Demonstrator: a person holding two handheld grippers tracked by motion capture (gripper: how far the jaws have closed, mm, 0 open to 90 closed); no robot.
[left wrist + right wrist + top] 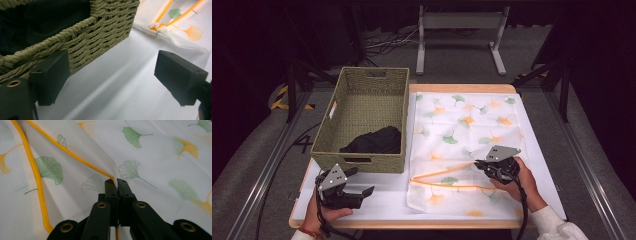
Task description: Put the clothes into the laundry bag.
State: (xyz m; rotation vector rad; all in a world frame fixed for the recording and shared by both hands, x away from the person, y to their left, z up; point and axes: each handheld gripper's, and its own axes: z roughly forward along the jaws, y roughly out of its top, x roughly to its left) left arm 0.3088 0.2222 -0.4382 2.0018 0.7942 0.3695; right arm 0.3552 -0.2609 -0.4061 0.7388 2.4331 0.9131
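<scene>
My right gripper (480, 165) has its jaws clamped on the orange-trimmed edge (75, 155) of the mesh bag (472, 130), pinching it up into a ridge. The bag lies flat across the bench (387, 200), white with green and orange ginkgo leaves, its far edge near the bench's rim. My left gripper (362, 182) rests with jaws apart over bare bench, just beside the wicker basket (362, 100), which holds a dark cloth (374, 140).

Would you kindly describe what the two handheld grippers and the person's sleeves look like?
Both the left gripper and right gripper are matte black with blocky jaws, brass-coloured rivets and a grey three-cornered plate on top. A black cable trails from each. The right forearm wears a white sleeve; the left wrist has a red band.
</scene>
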